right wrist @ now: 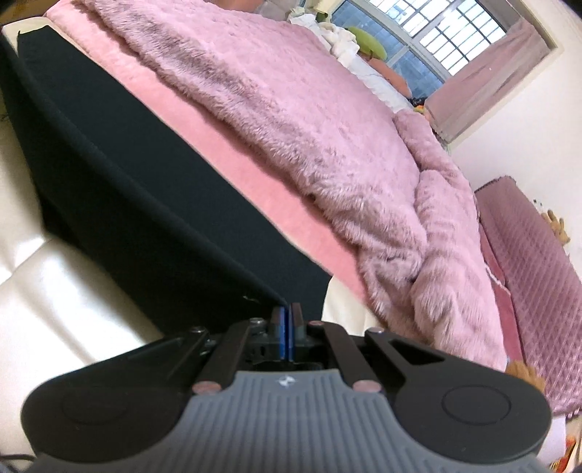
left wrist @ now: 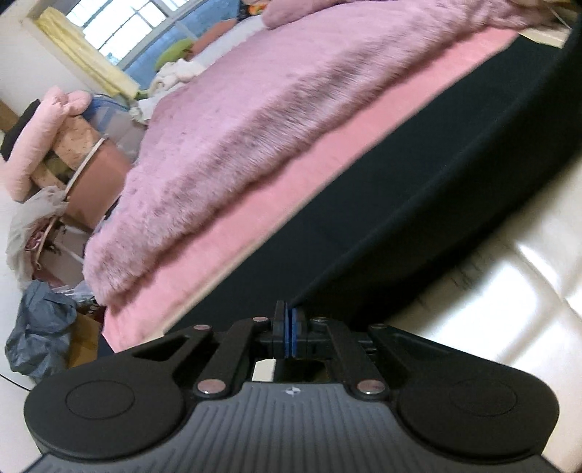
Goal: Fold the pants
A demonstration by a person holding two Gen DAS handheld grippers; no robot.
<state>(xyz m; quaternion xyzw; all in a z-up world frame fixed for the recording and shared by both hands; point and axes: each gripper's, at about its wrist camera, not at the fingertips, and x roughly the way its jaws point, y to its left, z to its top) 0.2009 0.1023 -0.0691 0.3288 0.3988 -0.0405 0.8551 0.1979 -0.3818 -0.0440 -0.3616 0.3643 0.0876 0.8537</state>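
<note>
Each claw, left [left wrist: 290, 313] and right [right wrist: 287, 313], pinches a corner of the black pants [left wrist: 418, 189], stretched along the bed's edge.

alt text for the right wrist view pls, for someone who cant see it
The right gripper is shut on a corner of the black pants, which stretch away up and to the left over a pink sheet and a glossy cream surface. A fluffy pink blanket covers the bed behind, with a barred window at top right.
</note>
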